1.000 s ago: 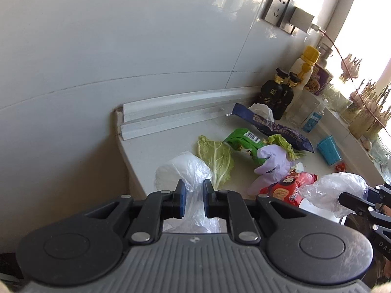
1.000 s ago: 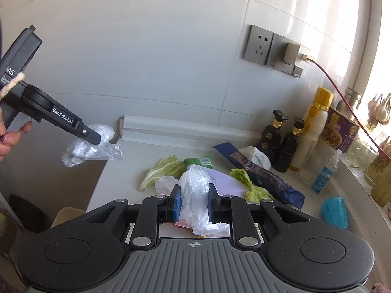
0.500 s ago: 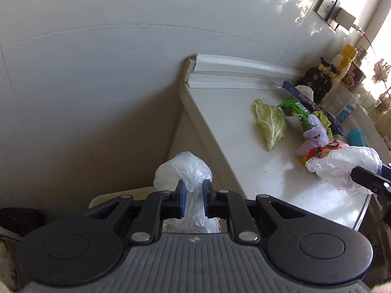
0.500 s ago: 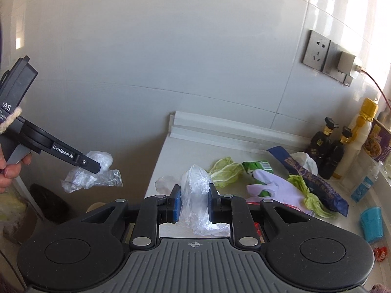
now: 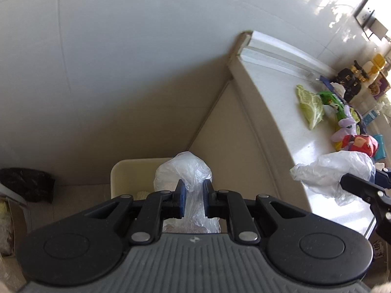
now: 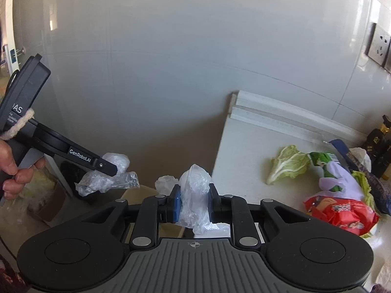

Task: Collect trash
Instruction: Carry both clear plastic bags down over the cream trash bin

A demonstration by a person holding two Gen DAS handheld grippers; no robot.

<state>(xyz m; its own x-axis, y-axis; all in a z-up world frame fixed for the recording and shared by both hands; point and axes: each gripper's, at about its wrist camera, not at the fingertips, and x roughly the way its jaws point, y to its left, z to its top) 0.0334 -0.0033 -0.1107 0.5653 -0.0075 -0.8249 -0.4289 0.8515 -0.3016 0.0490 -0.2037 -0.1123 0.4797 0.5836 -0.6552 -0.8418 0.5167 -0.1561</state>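
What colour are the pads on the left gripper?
Blue pads, clearest in the left wrist view.

Left gripper (image 5: pixel 193 196), with its crumpled plastic bag (image 5: pixel 185 171), has swung off the counter (image 5: pixel 288 131) and dropped; it now hangs over a beige bin (image 5: pixel 132 173) on the floor, where a second ago it sat above the countertop trash. Right gripper (image 6: pixel 194 204), with its own clear bag (image 6: pixel 194 183), has followed leftward to the counter's end edge; the cabbage leaf (image 6: pixel 288 163) and wrappers now lie off to its right.

Bin (image 5: pixel 127 171) on floor left of counter (image 5: pixel 281 131); cabbage leaf (image 5: pixel 311 107) on counter
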